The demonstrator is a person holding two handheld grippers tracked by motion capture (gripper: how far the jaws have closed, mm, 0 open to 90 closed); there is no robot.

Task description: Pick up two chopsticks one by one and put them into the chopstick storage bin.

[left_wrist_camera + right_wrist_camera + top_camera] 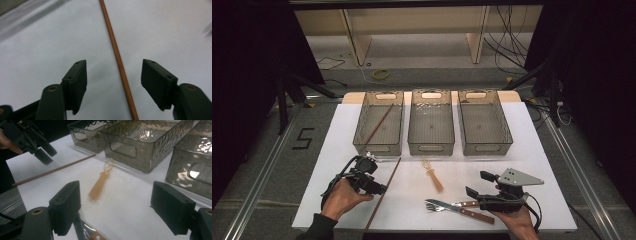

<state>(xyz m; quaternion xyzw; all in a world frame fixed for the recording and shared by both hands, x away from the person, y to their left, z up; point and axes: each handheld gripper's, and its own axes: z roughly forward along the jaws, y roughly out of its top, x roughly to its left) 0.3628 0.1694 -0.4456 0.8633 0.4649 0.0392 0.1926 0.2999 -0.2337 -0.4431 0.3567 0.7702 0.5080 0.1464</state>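
A long brown chopstick [393, 172] lies slanted on the white table top [522, 165], left of centre. My left gripper [382, 190] is low over its middle. In the left gripper view the chopstick [110, 32] runs between the two open jaws of that gripper [114, 61], and neither pad touches it. My right gripper [477, 183] stands open at the front right, above a wooden-handled knife [472, 214] and fork [437, 205], with nothing between its jaws [116, 187]. In the right gripper view the left gripper [46, 155] hangs over the chopstick [55, 170].
Three smoky plastic bins stand in a row at the back: left bin [377, 148], middle bin [431, 148], right bin [484, 148]. A second chopstick [379, 122] lies in the left bin. A small whisk with an orange handle [433, 177] [98, 187] lies at the centre.
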